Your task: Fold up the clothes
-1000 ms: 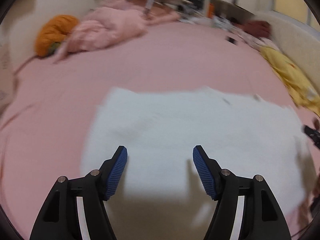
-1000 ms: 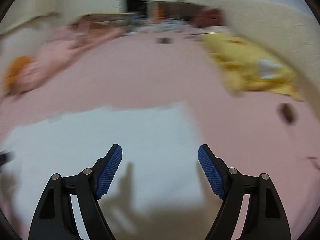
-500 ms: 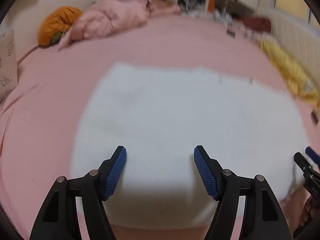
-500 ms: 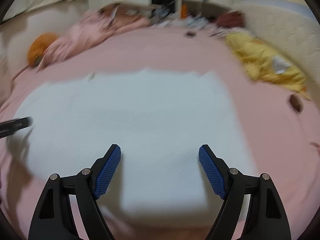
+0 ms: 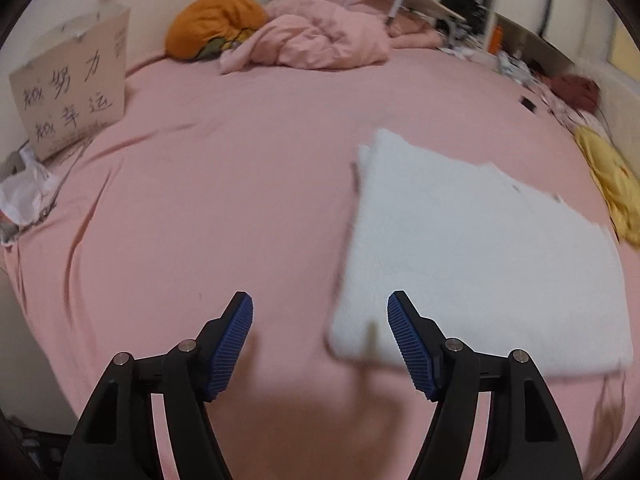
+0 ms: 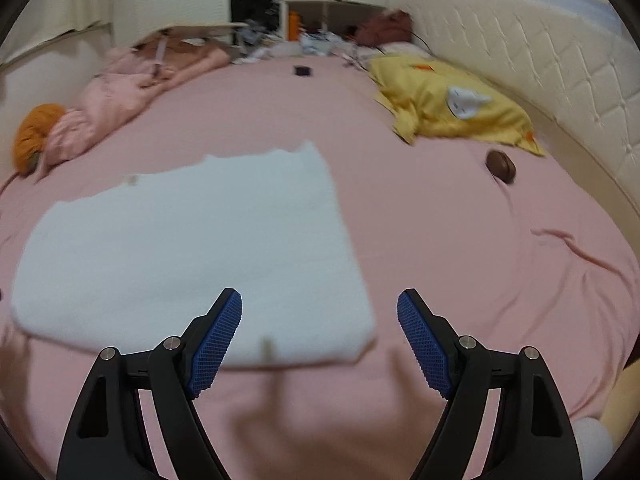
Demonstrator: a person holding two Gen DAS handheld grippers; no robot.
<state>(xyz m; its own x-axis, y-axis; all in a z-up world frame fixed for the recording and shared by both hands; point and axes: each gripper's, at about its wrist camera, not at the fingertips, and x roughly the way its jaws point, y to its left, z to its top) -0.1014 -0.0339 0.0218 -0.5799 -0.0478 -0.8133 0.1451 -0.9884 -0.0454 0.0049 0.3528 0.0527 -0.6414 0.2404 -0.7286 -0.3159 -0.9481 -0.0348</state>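
Both tongs, left tongs (image 5: 320, 336) and right tongs (image 6: 319, 334), gape empty above the pink bed (image 5: 240, 184), flanking the white folded cloth (image 5: 472, 256), its long axis running between them, neither nearer.

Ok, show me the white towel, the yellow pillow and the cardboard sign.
white towel (image 6: 192, 248), right wrist view, middle of its top layer.
yellow pillow (image 6: 448, 108), right wrist view, centre of the case.
cardboard sign (image 5: 72, 92), left wrist view, lettered face.

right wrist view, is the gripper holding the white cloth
No, the right gripper is open with nothing between its pads, and the white cloth lies flat on the pink sheet.
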